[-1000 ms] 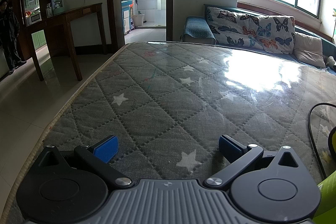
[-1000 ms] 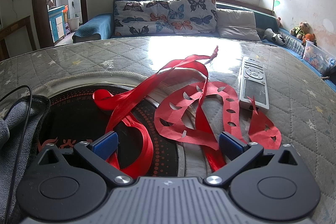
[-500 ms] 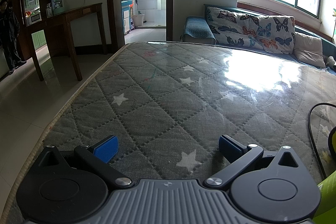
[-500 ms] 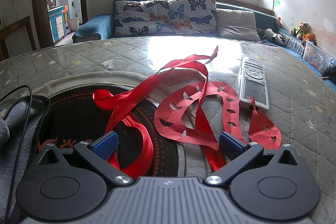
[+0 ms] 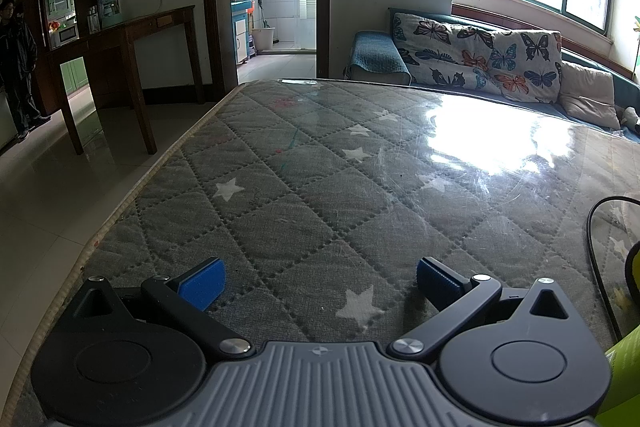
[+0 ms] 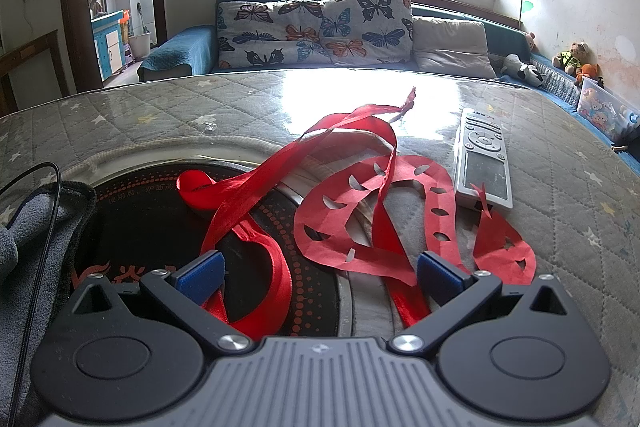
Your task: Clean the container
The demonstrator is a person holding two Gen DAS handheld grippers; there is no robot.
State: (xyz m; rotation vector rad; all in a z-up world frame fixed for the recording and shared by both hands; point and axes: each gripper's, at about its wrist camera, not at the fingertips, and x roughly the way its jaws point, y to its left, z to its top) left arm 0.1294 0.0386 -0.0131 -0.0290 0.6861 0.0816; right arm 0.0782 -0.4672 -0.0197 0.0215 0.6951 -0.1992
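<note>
In the right wrist view a round black cooktop-like dish (image 6: 160,219) with a metal rim lies on the quilted table. A red satin ribbon (image 6: 256,195) is draped across it, and a red cut-paper strip (image 6: 360,223) lies over its right edge. My right gripper (image 6: 318,277) hovers open just above them, its blue pads wide apart and holding nothing. A grey cloth (image 6: 36,227) rests at the dish's left. In the left wrist view my left gripper (image 5: 318,285) is open over bare quilted table (image 5: 320,167), holding nothing.
A grey remote control (image 6: 484,163) lies right of the paper strip. A black cable (image 5: 596,247) curves at the right of the left view, beside something yellow-green (image 5: 624,371). A sofa with butterfly cushions (image 6: 316,27) stands behind the table. A person (image 5: 16,67) stands far left.
</note>
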